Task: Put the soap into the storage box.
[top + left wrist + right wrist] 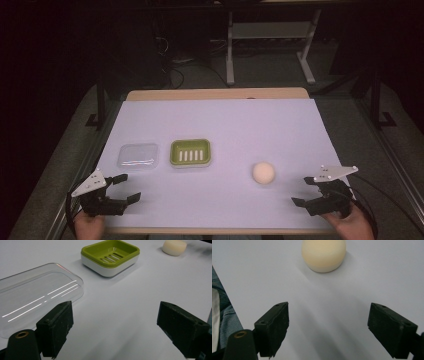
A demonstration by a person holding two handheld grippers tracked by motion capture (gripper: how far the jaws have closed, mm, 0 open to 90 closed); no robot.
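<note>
A green soap dish with a slotted bottom sits left of the table's middle. Beside it on the left lies a clear plastic lid. A round cream soap bar rests to the right. My left gripper stands open near the front left corner, just short of the lid, with nothing between its fingers. At the front right my right gripper is open too, pointing at the soap, which lies a short way beyond its fingertips.
A pale lilac sheet covers the wooden table. The table's front edge runs just under both hands. In the right gripper view, blue denim shows past the table's edge at the left. Dark floor and a white desk frame lie behind.
</note>
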